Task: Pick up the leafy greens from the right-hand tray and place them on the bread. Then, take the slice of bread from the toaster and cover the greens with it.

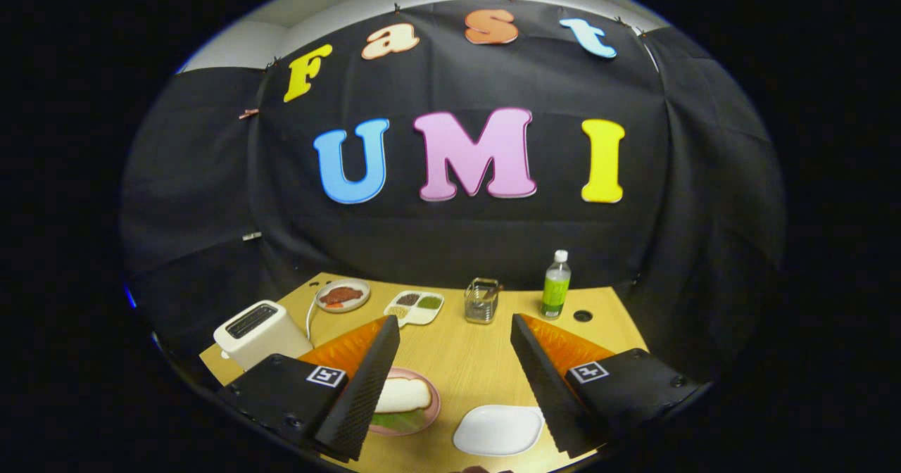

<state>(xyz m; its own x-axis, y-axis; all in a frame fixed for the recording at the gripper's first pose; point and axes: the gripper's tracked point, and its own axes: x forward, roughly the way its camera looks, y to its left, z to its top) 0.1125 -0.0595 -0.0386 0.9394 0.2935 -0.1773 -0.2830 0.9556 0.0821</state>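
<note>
The gripper (454, 381) hangs above the wooden surface (464, 360) with its fingers spread wide and nothing between them. Judging by the layout, the job looks finished: on the pink plate (431, 417) at about seven o'clock from the gap between the fingers, partly behind the left finger, a slice of bread (401, 394) lies on top of leafy greens (398, 422), whose edge peeks out beneath it. The stack sits flat, so the bread probably covers the greens as the task asks. Whether another slice lies underneath cannot be told.

Just ahead of the fingers, toward five o'clock, a white tray (498, 431) lies bare, which fits with the greens having come from it. The toaster (259, 332) stands at ten o'clock beyond the left finger; its slot looks dark, and whether anything is inside is unclear.

Farther back, near the black cloth wall, stand a small plate of reddish food (343, 295) at eleven o'clock, a divided dish (414, 307) with green and brown fillings beside it, a clear holder (482, 300) at twelve o'clock, and a green bottle (555, 286) at one o'clock, all well apart from the plate. A round hole (582, 315) shows in the surface beside the bottle.
</note>
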